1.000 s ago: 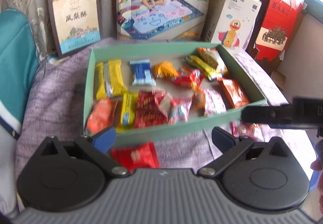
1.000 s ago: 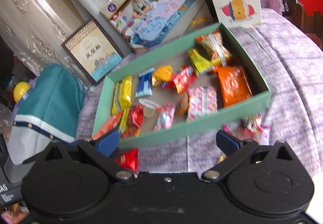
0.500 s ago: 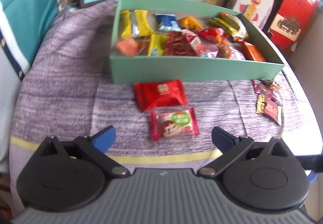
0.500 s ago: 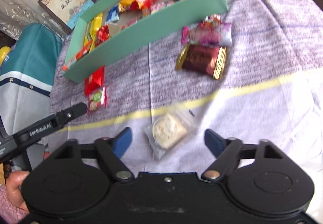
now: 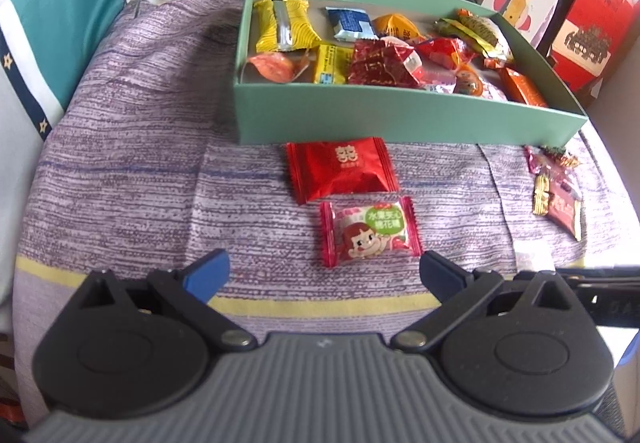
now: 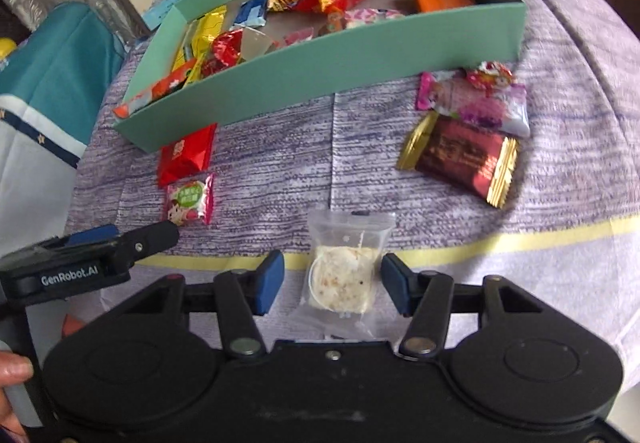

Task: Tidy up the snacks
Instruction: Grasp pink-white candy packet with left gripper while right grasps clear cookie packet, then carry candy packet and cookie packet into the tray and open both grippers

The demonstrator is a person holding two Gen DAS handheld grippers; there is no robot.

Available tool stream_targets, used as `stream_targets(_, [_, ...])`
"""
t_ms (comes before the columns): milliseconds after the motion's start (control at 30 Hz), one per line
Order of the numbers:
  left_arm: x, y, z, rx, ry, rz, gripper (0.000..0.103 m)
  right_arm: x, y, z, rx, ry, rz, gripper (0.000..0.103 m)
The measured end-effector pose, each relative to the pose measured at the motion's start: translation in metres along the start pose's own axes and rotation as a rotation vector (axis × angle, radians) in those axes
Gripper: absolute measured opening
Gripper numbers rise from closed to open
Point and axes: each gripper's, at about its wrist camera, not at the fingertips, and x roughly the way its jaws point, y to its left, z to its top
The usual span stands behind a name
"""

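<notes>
Most snacks already sit in the green box (image 5: 400, 115), but five remain on the purple cloth (image 5: 140, 163) (red packet, marshmallow packet, pink and brown wrappers), my spread right gripper (image 6: 331, 283) straddling the clear-wrapped cake (image 6: 340, 279), left gripper (image 5: 324, 269) spread empty.

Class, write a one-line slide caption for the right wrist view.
Open right gripper straddles a clear-wrapped pale round cake on purple cloth, below the snack-filled mint-green cardboard box.
</notes>
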Motion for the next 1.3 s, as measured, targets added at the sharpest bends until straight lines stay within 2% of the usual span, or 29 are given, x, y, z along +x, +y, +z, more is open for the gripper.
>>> stream_targets(100, [0.005, -0.002, 0.002, 0.022, 0.008, 0.009, 0.103, 0.002, 0.005, -0.004, -0.067, -0.02, -0.013, 0.034])
stream_targets(300, [0.017, -0.017, 0.011, 0.017, 0.025, -0.021, 0.101, -0.001, -0.015, 0.0, -0.001, -0.047, -0.007, 0.034])
stream_targets(400, [0.021, -0.031, 0.013, 0.041, 0.007, -0.024, 0.074, -0.001, -0.025, 0.002, 0.017, -0.05, 0.005, 0.034])
stream_targets(433, [0.021, -0.036, 0.012, 0.072, -0.007, -0.012, 0.057, -0.002, -0.026, 0.001, 0.019, -0.053, 0.008, 0.034])
stream_targets(500, [0.02, -0.045, 0.01, 0.116, -0.015, -0.008, 0.049, -0.002, -0.026, 0.001, 0.009, -0.059, 0.009, 0.034])
stream_targets(600, [0.014, -0.046, 0.008, 0.116, -0.039, -0.007, 0.039, -0.003, -0.025, 0.004, -0.003, -0.068, 0.031, 0.033])
stream_targets(833, [-0.006, -0.036, 0.016, 0.09, -0.062, -0.021, 0.037, -0.019, -0.017, 0.021, -0.004, -0.124, 0.079, 0.033])
stream_targets(933, [-0.018, -0.03, 0.018, 0.05, -0.068, -0.062, 0.037, -0.03, -0.017, 0.03, 0.01, -0.149, 0.106, 0.033])
stream_targets(1033, [-0.037, -0.03, 0.025, 0.058, -0.113, -0.087, 0.037, -0.042, -0.018, 0.043, 0.024, -0.174, 0.134, 0.033])
stream_targets(1167, [-0.054, -0.03, 0.053, 0.066, -0.187, -0.096, 0.038, -0.047, -0.017, 0.073, 0.031, -0.2, 0.161, 0.033])
stream_targets(1300, [-0.046, -0.031, 0.092, 0.078, -0.226, -0.07, 0.038, -0.044, -0.011, 0.115, 0.035, -0.231, 0.184, 0.033])
